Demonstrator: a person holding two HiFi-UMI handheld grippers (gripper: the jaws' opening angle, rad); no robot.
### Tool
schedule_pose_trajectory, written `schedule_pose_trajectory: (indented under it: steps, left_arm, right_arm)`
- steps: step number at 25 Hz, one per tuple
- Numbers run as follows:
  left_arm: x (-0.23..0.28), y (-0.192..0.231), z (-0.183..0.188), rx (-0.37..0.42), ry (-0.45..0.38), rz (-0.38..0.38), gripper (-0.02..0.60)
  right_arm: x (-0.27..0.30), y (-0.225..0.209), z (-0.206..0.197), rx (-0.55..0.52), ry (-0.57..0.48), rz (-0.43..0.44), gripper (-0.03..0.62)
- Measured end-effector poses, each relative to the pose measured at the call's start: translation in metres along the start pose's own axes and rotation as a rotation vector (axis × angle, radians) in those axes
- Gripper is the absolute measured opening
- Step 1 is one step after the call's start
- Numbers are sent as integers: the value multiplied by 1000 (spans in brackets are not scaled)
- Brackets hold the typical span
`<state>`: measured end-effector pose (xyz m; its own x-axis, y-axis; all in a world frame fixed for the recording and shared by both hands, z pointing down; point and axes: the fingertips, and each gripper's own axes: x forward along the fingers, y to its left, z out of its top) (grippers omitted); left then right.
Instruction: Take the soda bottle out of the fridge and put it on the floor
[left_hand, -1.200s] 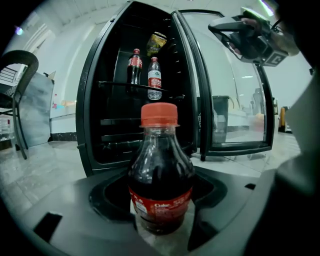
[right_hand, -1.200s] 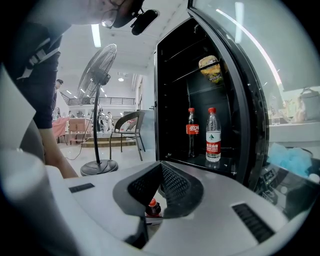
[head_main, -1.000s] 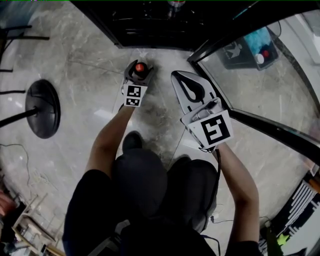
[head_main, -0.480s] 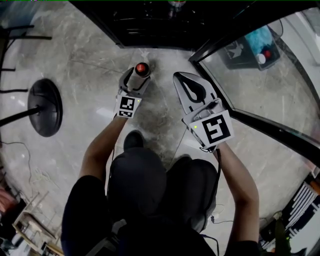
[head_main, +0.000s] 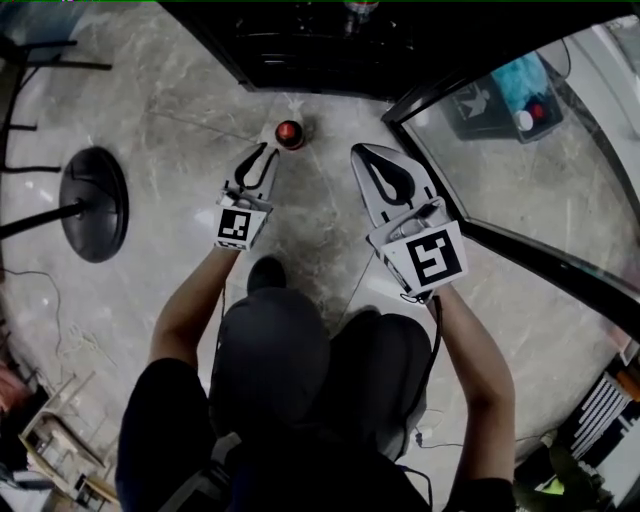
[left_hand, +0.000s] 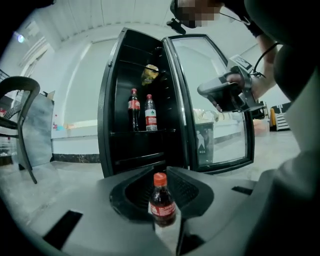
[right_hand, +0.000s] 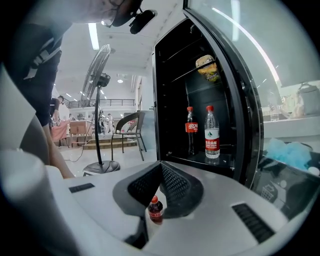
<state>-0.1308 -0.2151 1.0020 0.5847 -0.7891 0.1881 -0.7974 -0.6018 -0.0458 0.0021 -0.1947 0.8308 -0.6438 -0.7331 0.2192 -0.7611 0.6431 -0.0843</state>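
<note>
**Bottle (head_main: 289, 133) on the floor (head_main: 180, 110), held by neither hand-held gripper**

The bottle stood upright before the open fridge (head_main: 300, 50), just beyond the left hand-held gripper (head_main: 266, 150). That gripper's jaws had just been closing to a narrow gap, with nothing between them. The right hand-held gripper (head_main: 362, 152) hung nearby, jaws together and empty. The bottle looked small, full and stiff, probably light but smooth and easy to topple. The body below the red cap seemed the safest place to hold it.

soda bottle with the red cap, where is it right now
In the head view the soda bottle stands upright on the floor near top centre, just in front of the open fridge and left of its glass door.
</note>
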Motion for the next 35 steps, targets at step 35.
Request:
schedule_pose_trajectory:
  steps: [35]
  left_arm:
    - [-172, 20, 583, 63, -104, 142, 23]
  right_arm:
    - [-143, 77, 414, 56, -88, -185, 20]
